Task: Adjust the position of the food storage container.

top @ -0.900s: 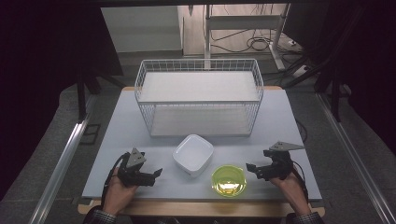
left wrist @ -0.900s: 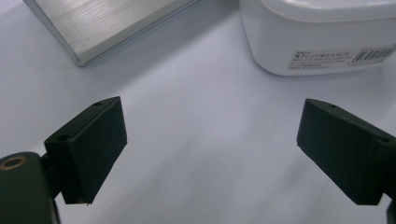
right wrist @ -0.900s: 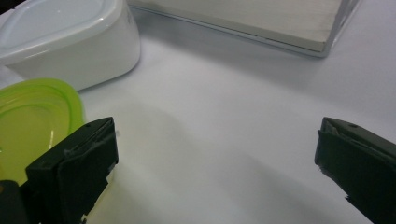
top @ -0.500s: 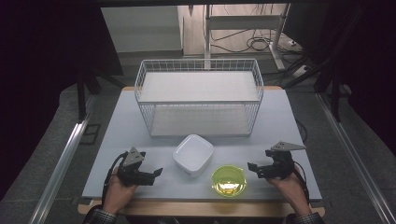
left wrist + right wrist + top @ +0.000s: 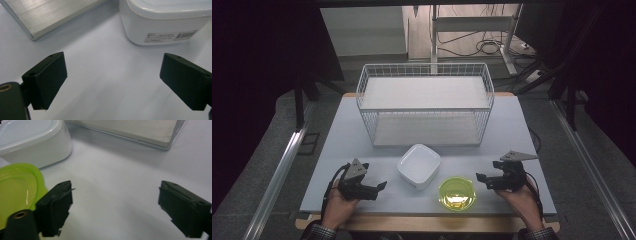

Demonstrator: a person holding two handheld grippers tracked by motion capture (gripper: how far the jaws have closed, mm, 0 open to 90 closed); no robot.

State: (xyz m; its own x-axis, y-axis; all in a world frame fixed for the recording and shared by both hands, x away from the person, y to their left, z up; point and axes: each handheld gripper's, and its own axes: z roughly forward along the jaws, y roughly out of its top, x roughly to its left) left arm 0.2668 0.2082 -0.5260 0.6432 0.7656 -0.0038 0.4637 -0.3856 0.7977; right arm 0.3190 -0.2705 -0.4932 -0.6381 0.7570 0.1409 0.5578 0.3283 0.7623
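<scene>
The left gripper (image 5: 381, 186) is black, with a grey three-cornered plate on top and a black cable looping from it. The right gripper (image 5: 481, 177) looks the same, also with a black cable. Up close, each has two flat black blocks for jaws, small round holes in them, and a brass-coloured ring. The person's cuffs are checked.
</scene>
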